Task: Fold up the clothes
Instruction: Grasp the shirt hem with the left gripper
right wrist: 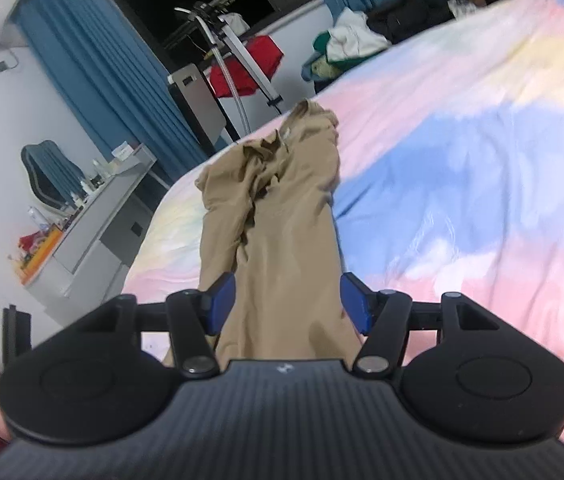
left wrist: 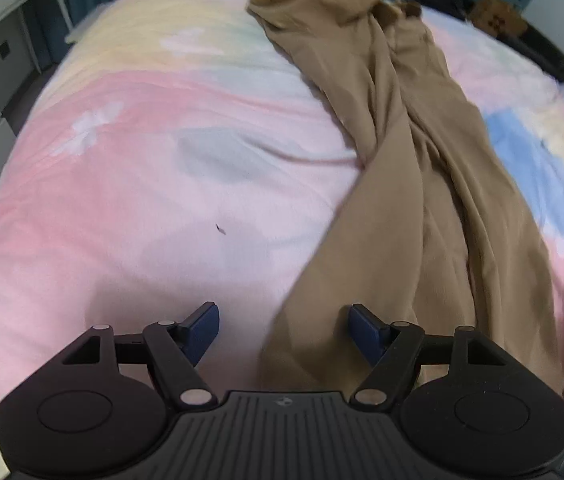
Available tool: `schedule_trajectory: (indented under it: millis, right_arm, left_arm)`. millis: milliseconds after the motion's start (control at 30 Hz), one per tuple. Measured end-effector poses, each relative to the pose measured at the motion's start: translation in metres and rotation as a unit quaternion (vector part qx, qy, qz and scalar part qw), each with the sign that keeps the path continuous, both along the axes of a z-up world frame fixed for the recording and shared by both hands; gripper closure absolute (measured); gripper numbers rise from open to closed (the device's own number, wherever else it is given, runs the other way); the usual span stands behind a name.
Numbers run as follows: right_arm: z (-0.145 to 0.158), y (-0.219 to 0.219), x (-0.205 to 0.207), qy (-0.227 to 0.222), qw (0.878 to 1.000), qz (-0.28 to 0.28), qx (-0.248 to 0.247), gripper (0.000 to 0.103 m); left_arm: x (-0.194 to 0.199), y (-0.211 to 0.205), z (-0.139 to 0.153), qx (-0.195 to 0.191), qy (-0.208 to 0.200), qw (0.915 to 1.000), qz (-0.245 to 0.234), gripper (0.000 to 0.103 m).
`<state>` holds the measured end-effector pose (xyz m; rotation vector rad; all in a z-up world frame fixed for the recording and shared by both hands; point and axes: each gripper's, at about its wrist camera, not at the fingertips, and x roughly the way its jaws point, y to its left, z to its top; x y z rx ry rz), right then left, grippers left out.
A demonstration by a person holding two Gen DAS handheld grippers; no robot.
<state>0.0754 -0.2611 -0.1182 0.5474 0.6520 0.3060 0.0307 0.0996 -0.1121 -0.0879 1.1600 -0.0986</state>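
Covering the bed (left wrist: 121, 200), pastel quilt under tan trousers (left wrist: 422, 160).

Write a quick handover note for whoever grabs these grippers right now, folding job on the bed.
Left gripper: open, holding nothing, above the near hem edge of the tan trousers.
Right gripper: open, one trouser leg running between its fingers, not clamped.
Trousers lie lengthwise on the pastel quilt, legs twisted over each other, waistband at the far end.
Done: nothing folded yet.
Left: straighten the legs, then fold. More clothes sit piled beyond the bed.
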Motion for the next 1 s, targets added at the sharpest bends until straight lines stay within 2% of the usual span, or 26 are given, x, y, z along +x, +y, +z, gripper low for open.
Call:
schedule_trajectory:
  millis: [67,167,233,300,333,400,500,667,767,800,867,1000]
  right_arm:
    - [-0.007,-0.005,0.002,0.016,1.0,-0.002,0.019,0.042]
    - [-0.012,-0.009,0.003,0.026,0.999,-0.01,0.028,0.042]
    - [-0.013,-0.009,0.003,0.028,0.999,-0.011,0.032,0.042]
    - [-0.014,-0.01,0.003,0.03,0.999,-0.01,0.033,0.042]
    - [-0.014,-0.01,0.003,0.031,0.999,-0.01,0.032,0.042]
    - [-0.014,-0.01,0.001,0.031,0.999,-0.008,0.031,0.042]
    - [-0.013,-0.01,0.0,0.03,0.999,-0.009,0.024,0.042]
    - [-0.013,-0.004,0.001,0.036,0.999,-0.009,0.001,0.042]
    - [-0.014,0.0,0.004,0.051,0.998,-0.011,-0.018,0.042]
    - [-0.014,0.001,0.004,0.056,0.998,-0.01,-0.022,0.042]
    - [-0.013,0.003,0.003,0.063,0.997,-0.003,-0.033,0.042]
    - [-0.01,0.014,0.002,0.087,0.992,0.04,-0.076,0.042]
  left_arm:
    - [-0.005,-0.001,0.002,0.008,0.013,0.9997,-0.017,0.032]
    - [-0.016,-0.004,0.006,0.034,0.03,0.9985,-0.032,0.046]
    - [-0.028,-0.014,0.011,0.049,0.019,0.9972,-0.054,0.074]
    - [-0.04,-0.025,0.019,0.077,-0.001,0.994,-0.078,0.096]
    - [-0.046,-0.031,0.024,0.1,-0.015,0.9907,-0.091,0.097]
    - [-0.063,-0.05,0.036,0.151,-0.048,0.9783,-0.134,0.099]
    - [-0.09,-0.086,0.05,0.218,-0.087,0.9506,-0.203,0.099]
    - [-0.115,-0.15,0.053,0.255,-0.105,0.9062,-0.321,0.099]
    - [-0.113,-0.173,0.039,0.238,-0.091,0.9049,-0.341,0.099]
    - [-0.111,-0.179,0.031,0.23,-0.085,0.9074,-0.342,0.099]
    - [-0.107,-0.184,0.016,0.213,-0.076,0.9131,-0.339,0.098]
    - [-0.104,-0.172,-0.001,0.157,-0.06,0.9345,-0.313,0.087]
